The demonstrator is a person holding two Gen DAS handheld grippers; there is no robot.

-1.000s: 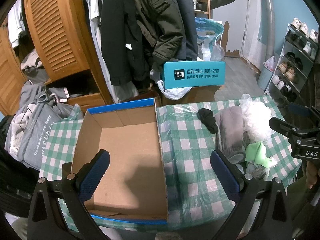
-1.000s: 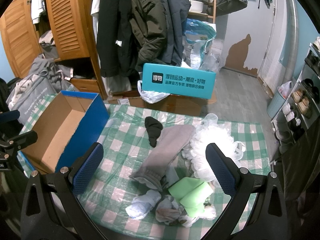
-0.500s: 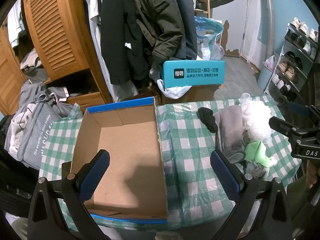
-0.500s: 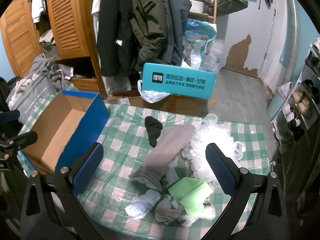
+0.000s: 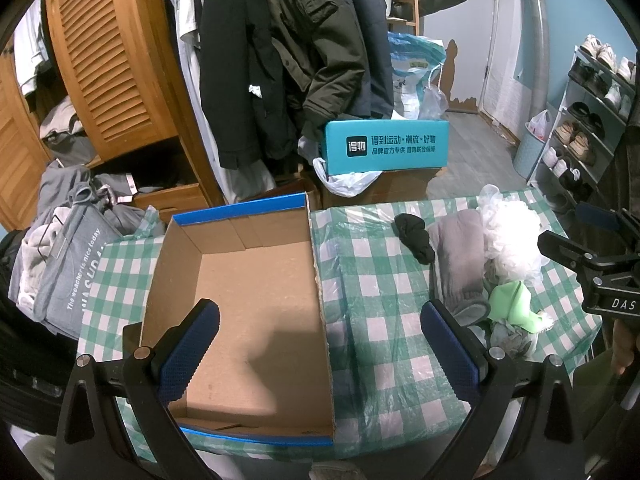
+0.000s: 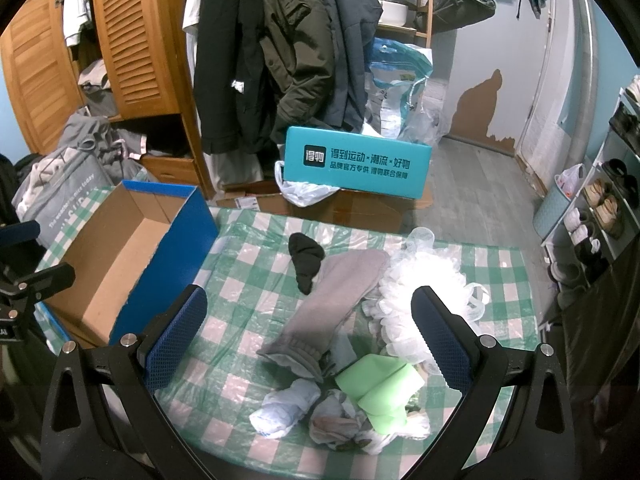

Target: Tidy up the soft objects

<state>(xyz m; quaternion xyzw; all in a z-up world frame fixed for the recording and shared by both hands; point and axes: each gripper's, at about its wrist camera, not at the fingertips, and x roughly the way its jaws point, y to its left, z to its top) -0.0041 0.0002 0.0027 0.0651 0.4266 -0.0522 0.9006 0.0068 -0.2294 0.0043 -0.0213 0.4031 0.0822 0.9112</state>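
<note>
Clothes are heaped at twelve o'clock beneath the spread, empty right gripper, nearer than the likewise spread left gripper held over the box.

The left wrist view looks down and forward from above the near edge of the table, over the open box filling the lower centre of its frame; the soft pile sits at middle right. The right wrist view looks down and forward from further right, close above the pile at lower centre, with the box at middle left. Both share the checked table, the box, the pile, the teal carton and hanging coats behind. Each view catches the other tool at its edge.
</note>
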